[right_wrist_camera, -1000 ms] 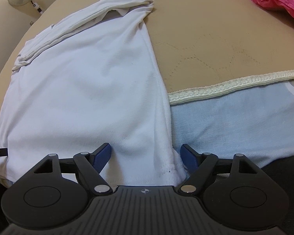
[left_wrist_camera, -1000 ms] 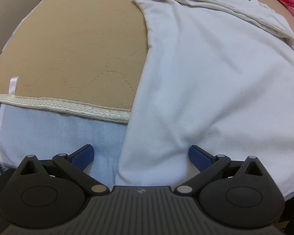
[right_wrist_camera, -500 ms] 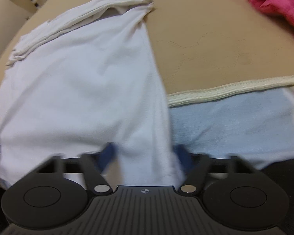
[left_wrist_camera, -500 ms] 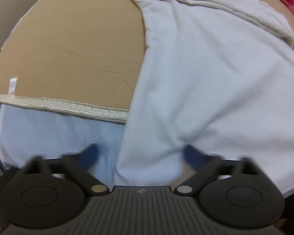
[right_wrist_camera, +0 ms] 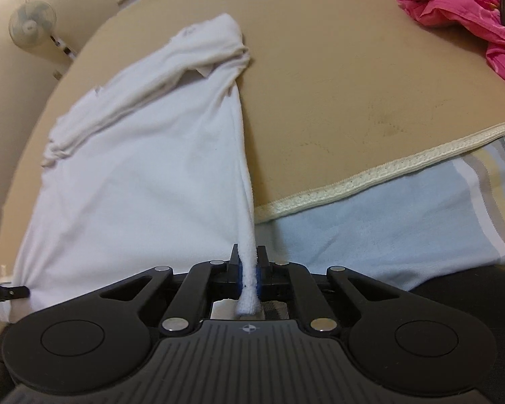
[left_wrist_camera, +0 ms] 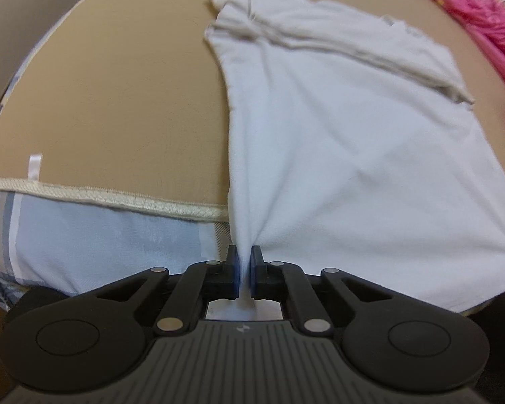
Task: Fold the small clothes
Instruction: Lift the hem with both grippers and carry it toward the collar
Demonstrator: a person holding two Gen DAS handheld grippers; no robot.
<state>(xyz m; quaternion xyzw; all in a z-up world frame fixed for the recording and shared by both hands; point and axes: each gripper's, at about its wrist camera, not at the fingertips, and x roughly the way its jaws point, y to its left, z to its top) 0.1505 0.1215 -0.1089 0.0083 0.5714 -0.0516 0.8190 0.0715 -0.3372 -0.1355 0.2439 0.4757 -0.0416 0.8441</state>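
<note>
A white shirt [left_wrist_camera: 346, 141] lies spread on the tan quilted cover [left_wrist_camera: 118, 94], its sleeves folded across the far end. My left gripper [left_wrist_camera: 245, 256] is shut on the shirt's near left hem corner, and the cloth rises in a taut ridge to the blue pads. In the right wrist view the same white shirt [right_wrist_camera: 144, 168] lies to the left. My right gripper [right_wrist_camera: 248, 259] is shut on its near right hem corner, a bunched roll of cloth pinched between the fingers. The left gripper's tip [right_wrist_camera: 13, 292] shows at the shirt's other corner.
The tan cover ends in a cream lace trim [left_wrist_camera: 118, 200] [right_wrist_camera: 387, 175], with light blue striped bedding [left_wrist_camera: 101, 235] [right_wrist_camera: 387, 232] below it. Pink clothing [left_wrist_camera: 471, 13] [right_wrist_camera: 461, 10] is heaped at the far right. A fan [right_wrist_camera: 32, 27] stands beyond the bed.
Both grippers went from open around the hem corners to shut on them. Both have risen, lifting the near hem off the bed, and more of the shirt's far end shows.
</note>
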